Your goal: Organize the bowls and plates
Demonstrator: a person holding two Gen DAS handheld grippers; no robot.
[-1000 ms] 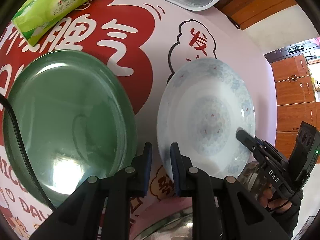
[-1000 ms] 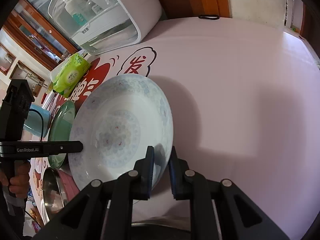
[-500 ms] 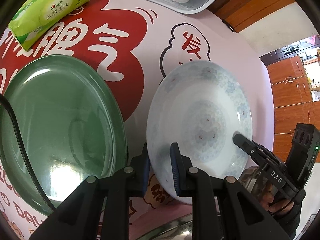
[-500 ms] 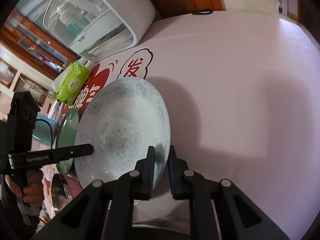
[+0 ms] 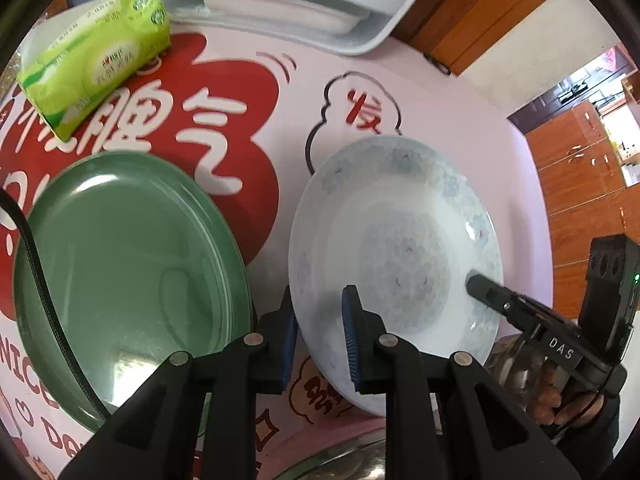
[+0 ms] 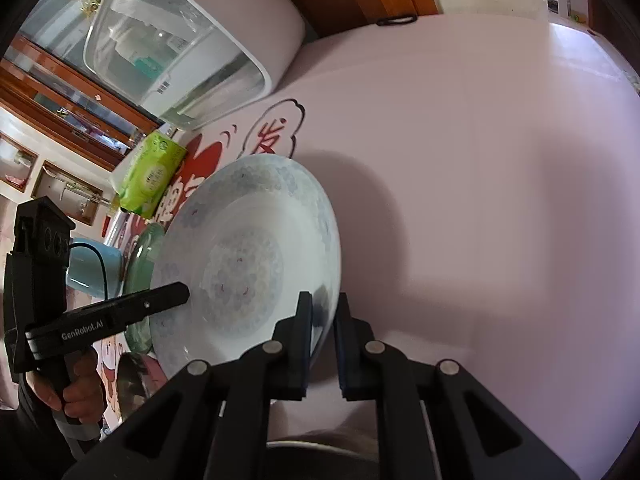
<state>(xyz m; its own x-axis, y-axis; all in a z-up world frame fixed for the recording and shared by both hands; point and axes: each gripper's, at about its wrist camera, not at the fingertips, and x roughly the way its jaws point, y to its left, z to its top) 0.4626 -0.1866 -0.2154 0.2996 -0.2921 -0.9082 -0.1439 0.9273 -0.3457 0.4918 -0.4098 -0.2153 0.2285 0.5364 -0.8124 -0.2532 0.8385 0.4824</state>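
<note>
Both the left gripper and right gripper stay clamped on the white plate, now tilted higher.

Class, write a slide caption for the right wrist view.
Both grippers pinch opposite rims of the white patterned plate above the pink tablecloth.

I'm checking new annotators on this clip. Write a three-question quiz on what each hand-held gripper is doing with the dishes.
1. True or false: both hand-held grippers clamp the rim of the white patterned plate.
2. Which dish lies beside it on the tablecloth? A) green plate B) red bowl C) black tray
3. Fill in: the green tissue pack lies beyond the ___ plate.

Key: 1 true: left hand-held gripper, right hand-held gripper. 2 A. 3 green.
</note>
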